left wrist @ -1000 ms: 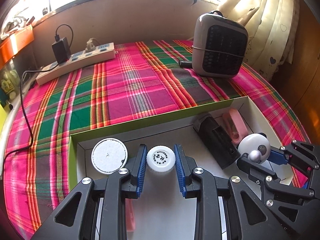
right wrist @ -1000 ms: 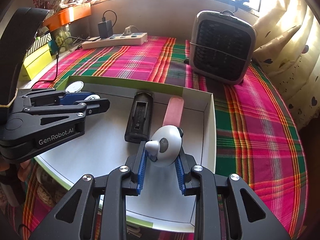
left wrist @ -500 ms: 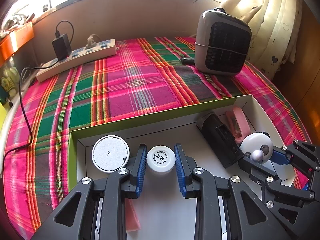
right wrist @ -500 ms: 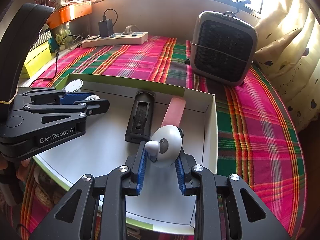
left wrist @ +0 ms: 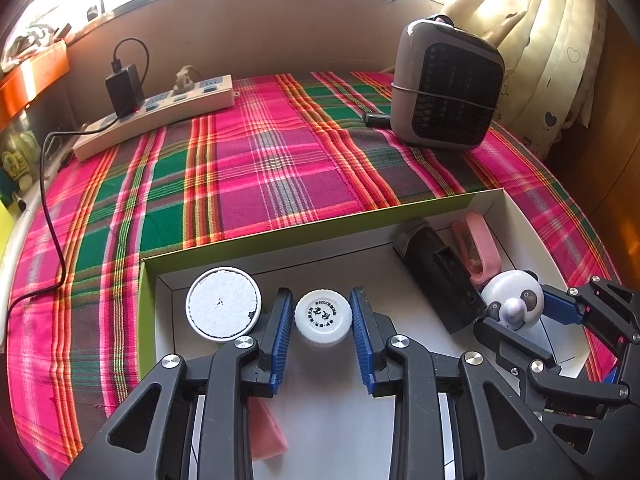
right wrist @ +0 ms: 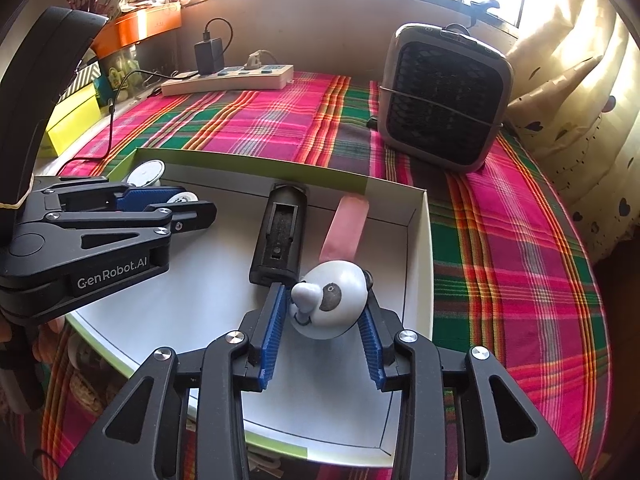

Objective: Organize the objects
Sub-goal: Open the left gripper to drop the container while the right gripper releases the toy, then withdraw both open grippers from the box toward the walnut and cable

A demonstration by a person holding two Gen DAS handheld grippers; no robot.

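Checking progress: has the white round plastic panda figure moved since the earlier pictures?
No. The white panda figure keeps its place beside the black rectangular case.

The side of the left gripper [right wrist: 186,212] bears the white brand "GenRobot.AI", while the small white bottle cap [left wrist: 323,313] carries a ring of dark printed characters, too small and blurred to make out.

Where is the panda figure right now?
The panda figure sits in the white box, near its right wall, between the right tool's fingers. The black device and pink case lie just beyond it.
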